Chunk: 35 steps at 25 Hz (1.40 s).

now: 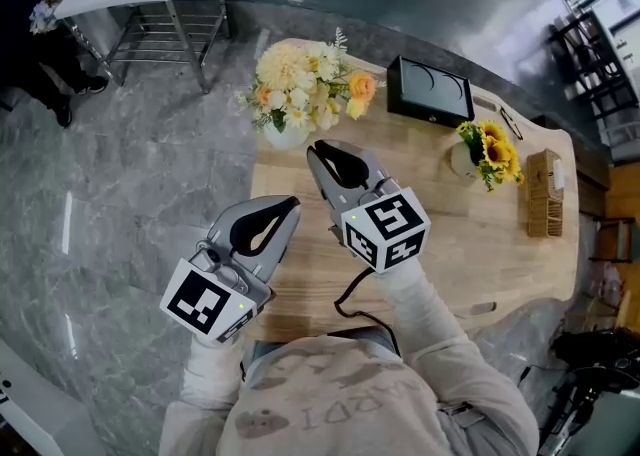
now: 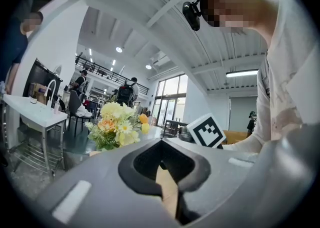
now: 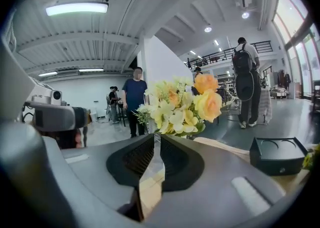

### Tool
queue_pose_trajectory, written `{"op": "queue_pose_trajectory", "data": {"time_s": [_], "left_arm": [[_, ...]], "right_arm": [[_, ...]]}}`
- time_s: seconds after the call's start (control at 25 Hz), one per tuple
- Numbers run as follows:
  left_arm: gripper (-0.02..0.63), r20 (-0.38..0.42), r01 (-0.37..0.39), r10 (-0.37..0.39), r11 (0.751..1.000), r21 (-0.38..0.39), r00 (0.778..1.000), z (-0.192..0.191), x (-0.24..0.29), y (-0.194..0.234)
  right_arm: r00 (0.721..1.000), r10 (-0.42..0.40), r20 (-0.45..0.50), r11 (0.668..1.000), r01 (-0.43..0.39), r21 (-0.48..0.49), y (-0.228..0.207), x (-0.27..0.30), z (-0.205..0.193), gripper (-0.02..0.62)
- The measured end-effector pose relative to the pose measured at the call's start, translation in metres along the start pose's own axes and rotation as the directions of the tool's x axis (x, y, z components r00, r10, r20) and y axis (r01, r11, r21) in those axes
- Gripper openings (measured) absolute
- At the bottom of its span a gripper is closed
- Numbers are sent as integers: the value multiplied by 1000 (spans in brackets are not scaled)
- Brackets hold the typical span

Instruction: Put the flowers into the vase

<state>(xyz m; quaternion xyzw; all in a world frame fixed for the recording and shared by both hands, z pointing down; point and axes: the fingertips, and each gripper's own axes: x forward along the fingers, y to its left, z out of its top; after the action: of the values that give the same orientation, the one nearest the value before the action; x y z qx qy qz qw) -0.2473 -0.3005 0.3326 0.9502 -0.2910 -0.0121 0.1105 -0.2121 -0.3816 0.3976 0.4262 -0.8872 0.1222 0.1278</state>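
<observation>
Pressing together, the fingers of the left gripper (image 2: 161,141) hold nothing. Those of the right gripper (image 3: 156,136) leave only a thin slit, also empty. The flowers (image 1: 300,84) stand in a white vase (image 1: 285,135) just beyond the right fingertips. The left gripper view catches the right gripper's marker cube (image 2: 207,131), which the right gripper view cannot show.

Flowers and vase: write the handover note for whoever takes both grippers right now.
Grippers: left gripper shut and empty, at the near left edge of the table; right gripper shut and empty, over the table, pointing at the bouquet.
Things: the bouquet stands in the white vase at the far left corner; sunflowers stand in a small vase further right.
Done: both bunches are in vases.
Left: no loose flowers in view, so probably nothing.
</observation>
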Motion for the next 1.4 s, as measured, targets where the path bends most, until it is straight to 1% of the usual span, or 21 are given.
{"op": "queue_pose_trajectory", "data": {"time_s": [0.12, 0.28, 0.44, 0.72, 0.88, 1.08, 1.4], "left_arm": [[0, 9, 12, -12, 1000, 16, 1000, 6, 3, -8], [0, 14, 28, -28, 999, 33, 1000, 14, 6, -21], [0, 19, 30, -31, 999, 45, 999, 20, 5, -29], [0, 10, 19, -20, 998, 60, 1000, 24, 2, -40], [0, 13, 13, -14, 998, 68, 1000, 26, -3, -45], [0, 16, 8, -10, 997, 76, 1000, 28, -5, -50], [0, 16, 1, -2, 997, 75, 1000, 28, -10, -51]], "right_arm": [[999, 36, 40, 999, -36, -8, 15, -21, 11, 52], [994, 62, 92, 998, -60, -19, 30, -50, 29, 28], [986, 100, 136, 995, -96, -36, 48, -74, 38, 28], [976, 136, 172, 990, -126, -66, 70, -108, 39, 26], [969, 142, 203, 988, -124, -97, 78, -119, 46, 25], [966, 158, 207, 983, -134, -124, 87, -124, 51, 25], [959, 171, 225, 983, -151, -104, 93, -128, 54, 25]]}}
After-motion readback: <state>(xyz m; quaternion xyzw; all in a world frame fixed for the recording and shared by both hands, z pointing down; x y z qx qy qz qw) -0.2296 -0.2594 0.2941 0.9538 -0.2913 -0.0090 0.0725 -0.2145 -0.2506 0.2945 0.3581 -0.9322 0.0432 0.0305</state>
